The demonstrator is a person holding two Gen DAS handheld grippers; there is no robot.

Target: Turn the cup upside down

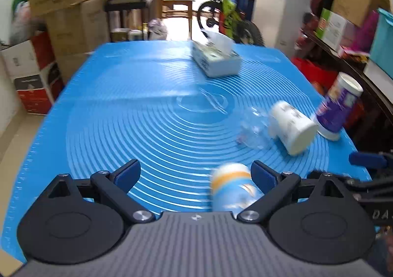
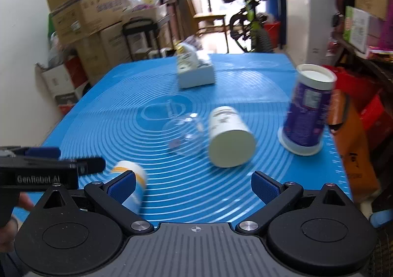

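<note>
A blue, white and orange paper cup (image 1: 232, 188) lies on its side on the blue mat (image 1: 137, 115), close in front of my left gripper (image 1: 196, 172), just inside its right finger. The left gripper is open and empty. In the right wrist view the same cup (image 2: 131, 183) lies by the left finger of my right gripper (image 2: 194, 187), which is open and empty. A white cup (image 2: 228, 139) lies on its side mid-mat. A purple cup (image 2: 307, 110) stands upside down at the right. A clear plastic cup (image 2: 184, 133) lies beside the white one.
A tissue box (image 1: 216, 58) sits at the far side of the mat. Cardboard boxes (image 1: 71, 6) stack on the left, a bicycle (image 1: 226, 14) stands behind the table, and shelves (image 1: 343, 38) with boxes run along the right. The left gripper's body (image 2: 44, 171) shows at left.
</note>
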